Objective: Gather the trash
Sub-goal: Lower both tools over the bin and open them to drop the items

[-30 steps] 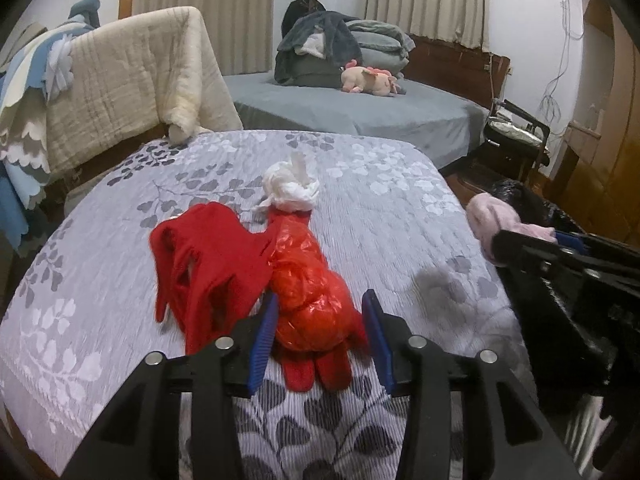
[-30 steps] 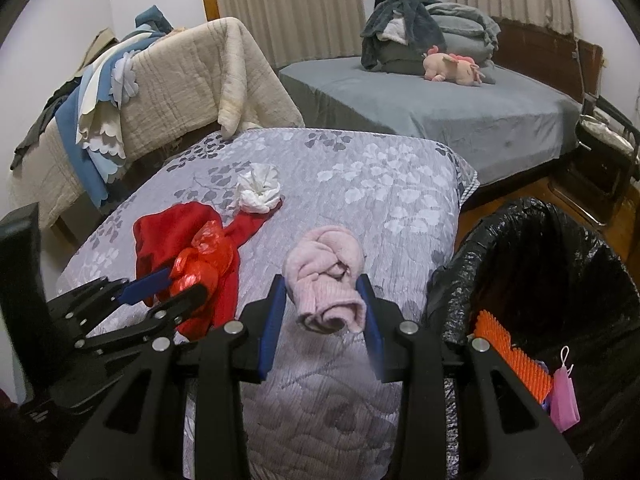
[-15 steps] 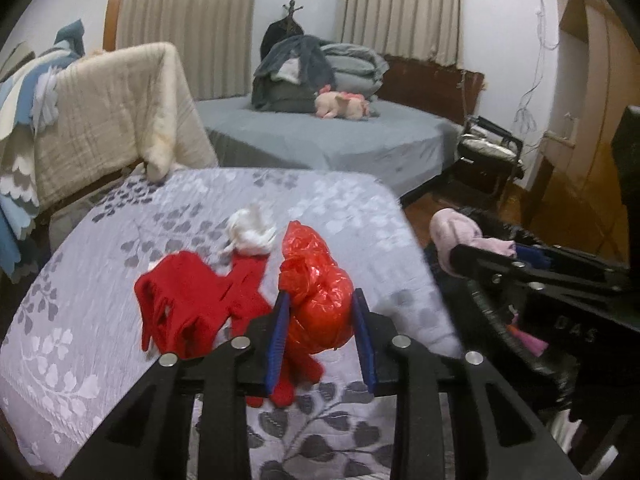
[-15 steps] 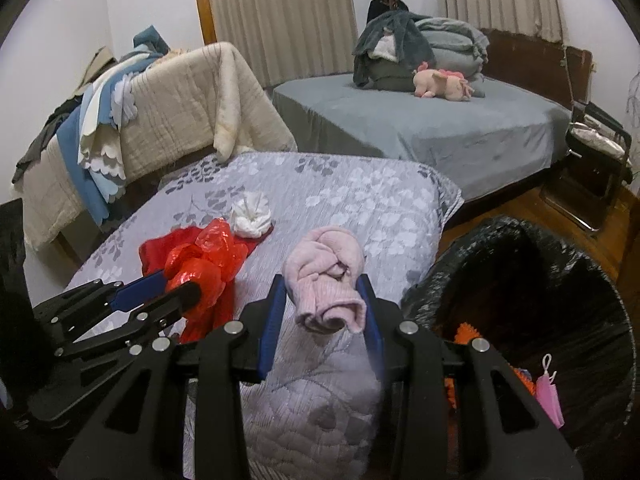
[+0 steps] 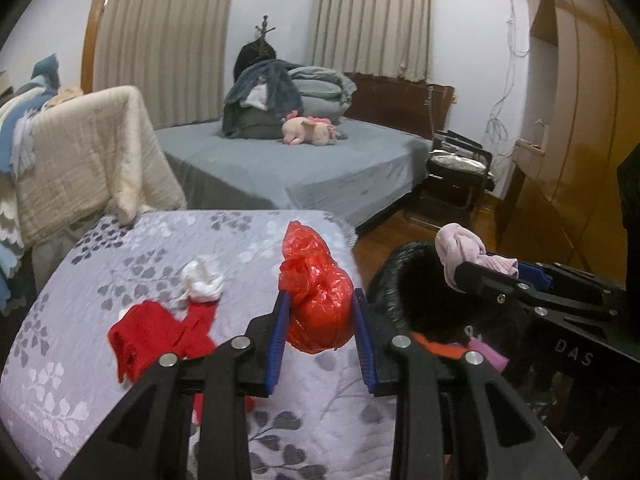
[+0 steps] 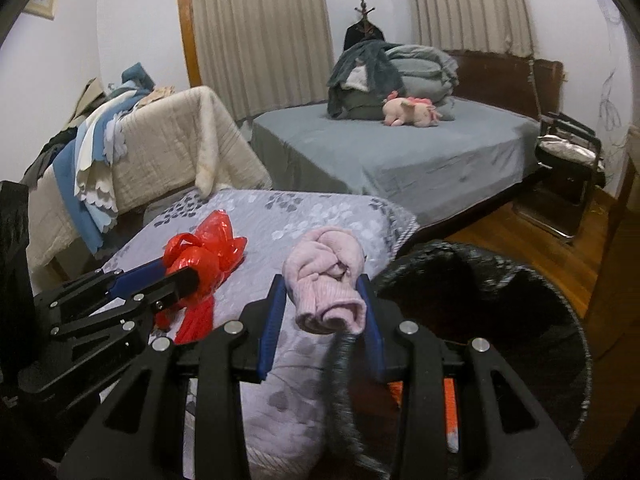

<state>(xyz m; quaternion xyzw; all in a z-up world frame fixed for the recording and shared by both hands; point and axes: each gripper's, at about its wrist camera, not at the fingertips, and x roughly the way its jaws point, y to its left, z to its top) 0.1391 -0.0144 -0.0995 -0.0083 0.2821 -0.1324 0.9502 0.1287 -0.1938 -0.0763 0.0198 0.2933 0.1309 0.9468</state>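
Observation:
My left gripper (image 5: 320, 324) is shut on a crumpled red plastic bag (image 5: 316, 300), held above the grey floral bed cover (image 5: 80, 360). My right gripper (image 6: 322, 308) is shut on a rolled pink cloth (image 6: 326, 280), held at the near rim of the black trash bag (image 6: 520, 320). In the left wrist view the right gripper (image 5: 492, 268) with the pink cloth (image 5: 460, 250) hangs over the trash bag (image 5: 408, 280). In the right wrist view the left gripper (image 6: 176, 272) with the red bag (image 6: 204, 256) is at the left. A red garment (image 5: 160, 332) and a white wad (image 5: 202, 280) lie on the cover.
The trash bag holds an orange item (image 6: 448, 400) and a pink item (image 5: 484, 350). A beige quilt (image 5: 88, 152) drapes a rack at the left. Behind stands a grey bed (image 5: 300, 164) with folded blankets and a pink plush toy (image 5: 308, 132). A folding chair (image 5: 456, 172) stands on the wooden floor.
The left gripper closed on the red bag and lifted it off the cover. Both grippers rose and swung right toward the trash bag; the pink cloth stayed gripped.

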